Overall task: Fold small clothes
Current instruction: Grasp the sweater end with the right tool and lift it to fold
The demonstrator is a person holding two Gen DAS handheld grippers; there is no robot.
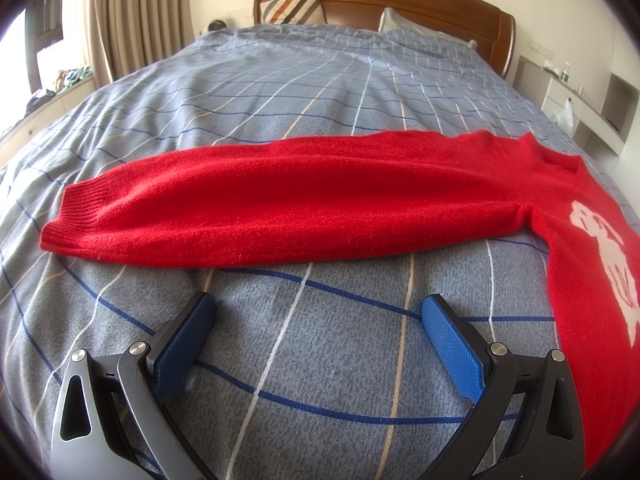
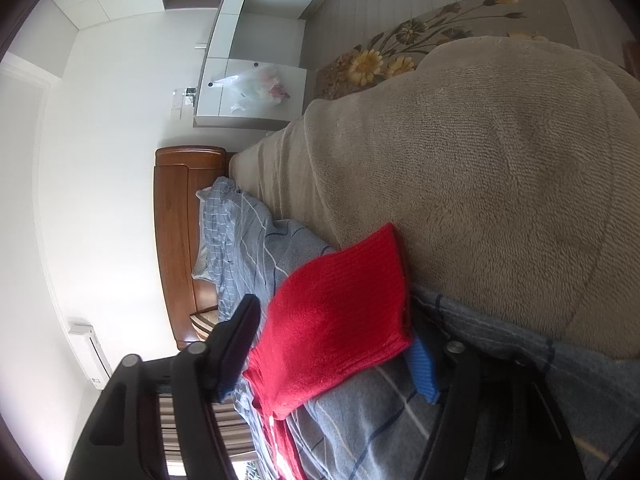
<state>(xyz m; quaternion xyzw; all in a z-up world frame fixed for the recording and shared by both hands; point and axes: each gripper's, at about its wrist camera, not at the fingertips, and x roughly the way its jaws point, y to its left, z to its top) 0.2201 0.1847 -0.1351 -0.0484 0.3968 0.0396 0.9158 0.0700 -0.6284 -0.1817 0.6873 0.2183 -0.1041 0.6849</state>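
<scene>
Checked bed (image 1: 320, 92), red sweater (image 1: 280, 208), pillows (image 1: 294, 8)

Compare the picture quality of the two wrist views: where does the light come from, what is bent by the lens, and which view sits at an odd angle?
Left wrist view: daylight enters from the window, evenly lighting the red sweater; the bedspread lines bow with fisheye curvature, and the corners darken. Right wrist view: the room appears rolled sideways, the headboard standing vertical; the white wall looks bright and washed.
</scene>
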